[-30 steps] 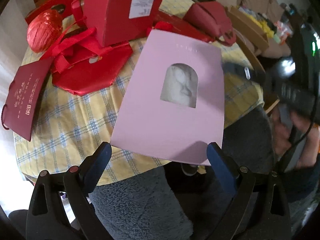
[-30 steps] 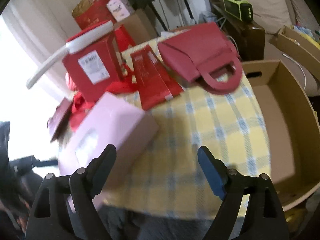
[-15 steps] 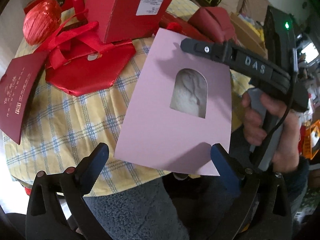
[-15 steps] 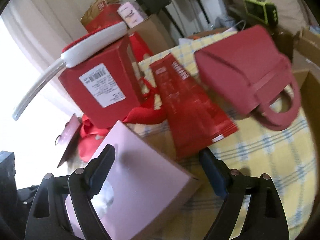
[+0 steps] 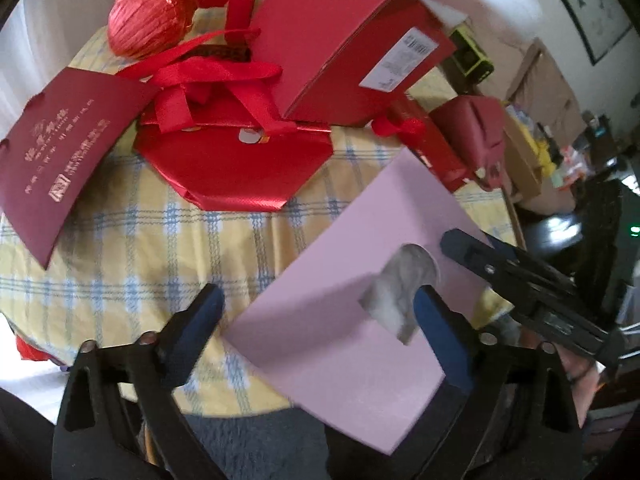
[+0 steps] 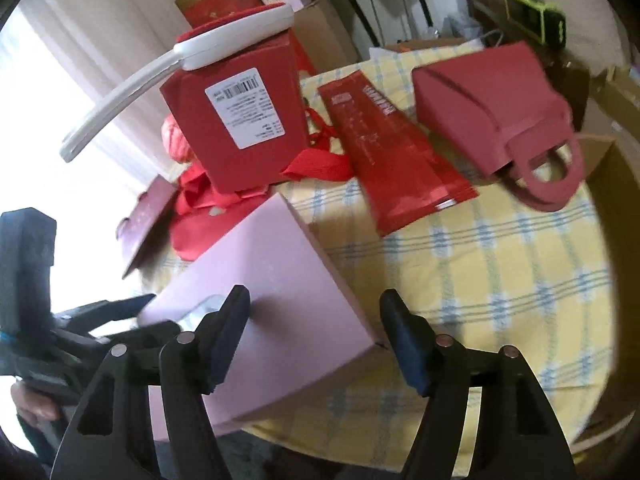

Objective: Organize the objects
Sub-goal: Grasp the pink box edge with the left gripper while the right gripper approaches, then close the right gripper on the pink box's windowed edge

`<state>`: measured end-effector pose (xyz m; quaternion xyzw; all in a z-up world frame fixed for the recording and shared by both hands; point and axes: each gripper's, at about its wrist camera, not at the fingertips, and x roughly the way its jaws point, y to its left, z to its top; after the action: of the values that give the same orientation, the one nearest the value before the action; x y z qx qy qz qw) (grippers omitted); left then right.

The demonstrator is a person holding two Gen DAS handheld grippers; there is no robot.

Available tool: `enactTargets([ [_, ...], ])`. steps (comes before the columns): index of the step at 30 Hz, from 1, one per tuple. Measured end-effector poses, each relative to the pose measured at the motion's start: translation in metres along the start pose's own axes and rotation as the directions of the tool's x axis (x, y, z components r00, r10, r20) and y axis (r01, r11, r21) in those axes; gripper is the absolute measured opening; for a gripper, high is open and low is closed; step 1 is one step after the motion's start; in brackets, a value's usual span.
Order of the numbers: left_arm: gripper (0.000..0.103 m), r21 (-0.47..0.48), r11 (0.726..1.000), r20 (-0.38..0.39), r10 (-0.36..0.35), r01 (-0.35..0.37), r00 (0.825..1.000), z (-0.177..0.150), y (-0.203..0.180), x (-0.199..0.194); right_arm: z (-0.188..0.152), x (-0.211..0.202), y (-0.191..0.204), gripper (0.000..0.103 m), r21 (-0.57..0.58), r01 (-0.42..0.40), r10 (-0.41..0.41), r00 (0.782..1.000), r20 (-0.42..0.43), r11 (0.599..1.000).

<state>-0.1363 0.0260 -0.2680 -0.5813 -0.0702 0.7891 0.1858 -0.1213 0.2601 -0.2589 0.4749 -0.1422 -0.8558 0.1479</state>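
Roughly seven red gift items (image 5: pixel 236 168) surround one pink box (image 5: pixel 352 312).

White contents (image 5: pixel 404 296) behind box window: indistinct.

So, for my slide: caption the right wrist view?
Right hand-held gripper closing around a pink box on a checked tablecloth.

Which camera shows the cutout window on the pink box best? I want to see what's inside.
The left wrist view: the pink box faces it, the arched window showing something white. In the right wrist view the pink box shows mostly its plain side, the window largely hidden behind a finger.
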Motion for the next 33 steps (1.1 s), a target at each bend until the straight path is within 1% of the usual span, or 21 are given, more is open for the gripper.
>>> enactTargets([
  [3, 0.093, 0.005, 1.000, 0.041, 0.020, -0.020, 0.999, 0.001, 0.006, -0.030, -0.001, -0.002, -0.005, 0.070, 0.016, 0.009, -0.009, 1.000, 0.002, 1.000],
  [5, 0.093, -0.009, 0.998, 0.048, 0.055, -0.054, 0.997, -0.003, 0.012, -0.043, -0.003, -0.003, -0.007, 0.070, 0.028, 0.006, -0.006, 1.000, 0.000, 1.000],
  [6, 0.092, 0.004, 0.997, 0.048, 0.083, -0.083, 0.995, -0.007, 0.014, -0.047, -0.003, -0.003, -0.008, 0.069, 0.029, 0.007, -0.007, 1.000, 0.000, 1.000],
  [7, 0.090, 0.031, 0.993, 0.039, 0.112, -0.113, 0.993, -0.010, 0.015, -0.049, -0.003, -0.004, -0.007, 0.066, 0.022, 0.004, -0.004, 1.000, 0.001, 1.000],
  [8, 0.088, 0.078, 0.986, 0.016, 0.147, -0.148, 0.989, -0.013, 0.013, -0.047, -0.004, -0.006, -0.005, 0.062, 0.003, -0.012, 0.012, 1.000, 0.002, 1.000],
  [9, 0.086, 0.110, 0.980, -0.003, 0.165, -0.163, 0.986, -0.016, 0.012, -0.045, -0.004, -0.008, -0.003, 0.058, -0.010, -0.010, 0.010, 1.000, 0.003, 1.000],
  [10, 0.083, 0.135, 0.977, -0.025, 0.172, -0.167, 0.985, -0.018, 0.008, -0.042, -0.005, -0.010, -0.001, 0.056, -0.015, 0.007, -0.007, 1.000, 0.004, 1.000],
  [12, 0.082, 0.161, 0.977, -0.063, 0.150, -0.139, 0.987, -0.022, 0.001, -0.033, -0.007, -0.014, 0.003, 0.053, -0.038, 0.023, -0.023, 1.000, 0.001, 0.999],
  [14, 0.082, 0.172, 0.975, -0.098, 0.156, -0.138, 0.983, -0.025, -0.008, -0.023, -0.009, -0.018, 0.003, 0.048, -0.040, 0.031, -0.031, 1.000, 0.000, 0.999],
  [16, 0.082, 0.200, 0.969, -0.114, 0.170, -0.145, 0.979, -0.029, -0.018, -0.018, -0.011, -0.022, 0.003, 0.044, -0.037, 0.038, -0.038, 0.999, 0.001, 0.999],
  [18, 0.082, 0.240, 0.961, -0.116, 0.170, -0.138, 0.979, -0.033, -0.029, -0.017, -0.013, -0.025, 0.003, 0.042, -0.033, 0.048, -0.048, 0.999, 0.003, 0.998],
  [20, 0.082, 0.257, 0.958, -0.123, 0.165, -0.129, 0.979, -0.035, -0.033, -0.014, -0.015, -0.028, 0.005, 0.041, -0.037, 0.060, -0.060, 0.998, 0.000, 0.998],
  [25, 0.082, 0.253, 0.958, -0.118, 0.172, -0.138, 0.978, -0.033, -0.035, -0.011, -0.016, -0.032, 0.011, 0.040, -0.058, 0.083, -0.084, 0.996, -0.020, 0.995],
  [27, 0.082, 0.250, 0.961, -0.113, 0.153, -0.121, 0.982, -0.032, -0.034, -0.010, -0.017, -0.036, 0.014, 0.039, -0.061, 0.066, -0.069, 0.997, -0.038, 0.996],
  [30, 0.082, 0.236, 0.968, -0.111, 0.111, -0.083, 0.988, -0.029, -0.035, -0.008, -0.018, -0.048, 0.023, 0.039, -0.099, 0.039, -0.042, 0.998, -0.037, 0.994],
  [31, 0.085, 0.228, 0.970, -0.105, 0.107, -0.081, 0.989, -0.028, -0.036, -0.006, -0.018, -0.050, 0.025, 0.039, -0.107, 0.035, -0.039, 0.999, -0.037, 0.994],
  [33, 0.085, 0.207, 0.975, -0.087, 0.102, -0.082, 0.991, -0.025, -0.037, -0.002, -0.019, -0.054, 0.032, 0.039, -0.130, 0.019, -0.026, 0.998, -0.052, 0.991],
])
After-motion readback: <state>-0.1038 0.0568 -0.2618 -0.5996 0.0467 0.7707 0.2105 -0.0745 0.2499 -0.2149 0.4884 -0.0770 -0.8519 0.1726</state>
